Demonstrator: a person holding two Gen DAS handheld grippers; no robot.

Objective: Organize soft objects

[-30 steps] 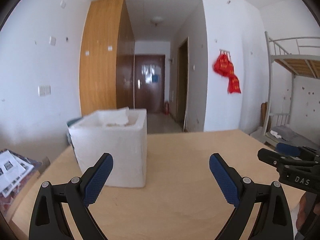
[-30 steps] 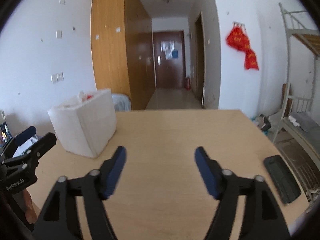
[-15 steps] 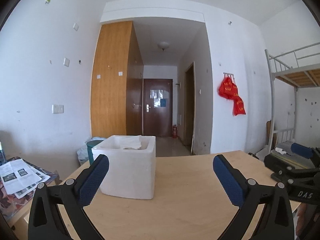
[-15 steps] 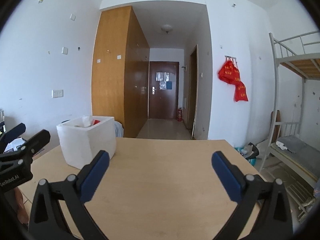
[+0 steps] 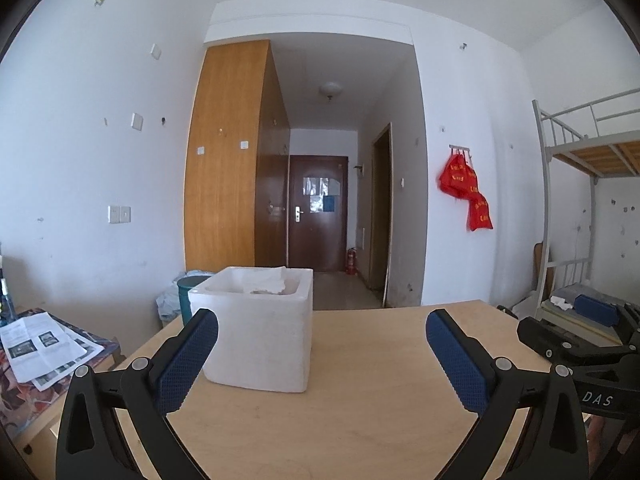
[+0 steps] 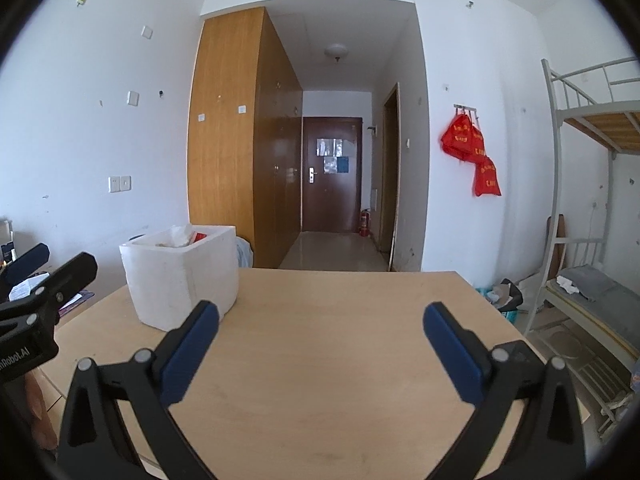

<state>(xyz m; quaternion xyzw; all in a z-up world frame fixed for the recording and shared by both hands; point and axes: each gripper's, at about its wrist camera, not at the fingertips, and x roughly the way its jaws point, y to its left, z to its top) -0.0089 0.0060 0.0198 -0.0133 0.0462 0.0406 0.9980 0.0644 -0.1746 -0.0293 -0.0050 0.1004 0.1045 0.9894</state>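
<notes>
Both grippers agape, foam box (image 5: 260, 336) apart

Both wrist views are bright and evenly lit by soft daylight, with the white walls (image 5: 80, 168) close to washed out and the corridor (image 6: 332, 184) beyond them noticeably dimmer; shadows are faint, only a soft dark patch on the table (image 5: 360, 420) under the white box (image 5: 260, 344). Everything is sharp with no motion blur; the fisheye lens bows straight lines such as the wardrobe (image 6: 228, 140) and bed frame (image 6: 560, 184), and black vignetting fills the corners.
</notes>
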